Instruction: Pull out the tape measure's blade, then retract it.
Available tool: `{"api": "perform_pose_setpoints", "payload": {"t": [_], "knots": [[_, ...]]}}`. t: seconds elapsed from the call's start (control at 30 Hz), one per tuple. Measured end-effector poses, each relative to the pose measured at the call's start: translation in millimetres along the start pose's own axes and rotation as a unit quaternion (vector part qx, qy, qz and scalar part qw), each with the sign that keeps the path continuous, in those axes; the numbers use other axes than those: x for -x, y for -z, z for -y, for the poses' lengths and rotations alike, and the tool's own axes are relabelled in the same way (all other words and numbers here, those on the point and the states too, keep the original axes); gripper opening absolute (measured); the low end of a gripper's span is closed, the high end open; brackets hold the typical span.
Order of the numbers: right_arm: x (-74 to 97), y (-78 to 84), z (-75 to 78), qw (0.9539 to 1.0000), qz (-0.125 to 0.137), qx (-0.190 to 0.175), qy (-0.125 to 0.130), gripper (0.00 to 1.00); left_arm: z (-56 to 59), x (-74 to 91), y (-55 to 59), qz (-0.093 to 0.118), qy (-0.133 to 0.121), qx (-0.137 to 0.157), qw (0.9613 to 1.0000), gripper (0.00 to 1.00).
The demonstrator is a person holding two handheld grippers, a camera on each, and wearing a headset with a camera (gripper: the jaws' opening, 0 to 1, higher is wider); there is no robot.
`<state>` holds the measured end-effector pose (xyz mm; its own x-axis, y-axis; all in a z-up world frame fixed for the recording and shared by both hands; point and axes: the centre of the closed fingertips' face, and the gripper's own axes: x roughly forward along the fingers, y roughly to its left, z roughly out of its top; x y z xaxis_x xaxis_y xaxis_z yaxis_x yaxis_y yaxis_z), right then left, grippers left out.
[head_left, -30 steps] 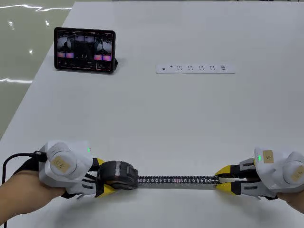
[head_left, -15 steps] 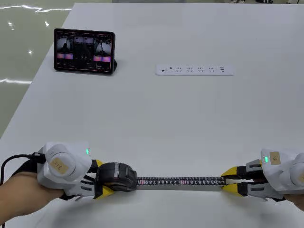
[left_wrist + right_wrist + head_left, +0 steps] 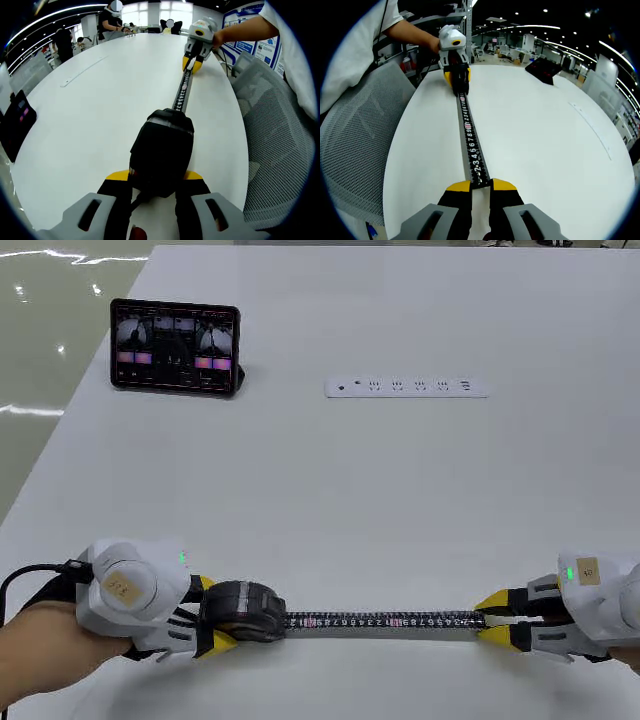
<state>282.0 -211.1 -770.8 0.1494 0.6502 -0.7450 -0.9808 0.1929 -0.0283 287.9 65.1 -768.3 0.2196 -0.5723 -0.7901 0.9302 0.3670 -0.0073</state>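
In the head view, along the bottom of the frame, the tape measure's case [image 3: 240, 610] is clamped in the left hand-held gripper [image 3: 213, 614], presumably to anchor it. The blade [image 3: 385, 621] is stretched low along the counter [image 3: 400, 490] to the right hand-held gripper [image 3: 497, 619], which is cut off at the lower right edge.

In the left gripper view, the case is seen at centre, gripped between the jaws; its blade slot is hidden behind the body.

In the right gripper view, the jaws are closed on the blade's tip at bottom centre, and the end hook is concealed between them.
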Motion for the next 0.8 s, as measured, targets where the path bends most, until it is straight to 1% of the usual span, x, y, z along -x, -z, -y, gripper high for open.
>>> {"api": "perform_pose_setpoints", "payload": {"t": [0.4,0.6,0.7,0.8], "knots": [[8.6,11.3,2.3,0.9999,-0.016,-0.004,-0.002,0.08,0.0,0.2,0.3,-0.001,0.000,0.000,1.0000,0.28],[11.8,14.1,4.2,0.9997,-0.023,-0.003,-0.003,0.08,0.1,-0.1,0.2,-0.001,0.000,0.000,1.0000,0.28],[10.9,14.8,4.4,0.9997,-0.024,-0.004,-0.005,0.08,0.0,-0.3,-0.1,0.000,0.000,0.001,1.0000,0.28],[8.6,17.0,2.9,0.9994,-0.032,-0.005,-0.010,0.09,0.1,-0.3,-0.3,-0.001,-0.002,0.000,1.0000,0.28]]}}
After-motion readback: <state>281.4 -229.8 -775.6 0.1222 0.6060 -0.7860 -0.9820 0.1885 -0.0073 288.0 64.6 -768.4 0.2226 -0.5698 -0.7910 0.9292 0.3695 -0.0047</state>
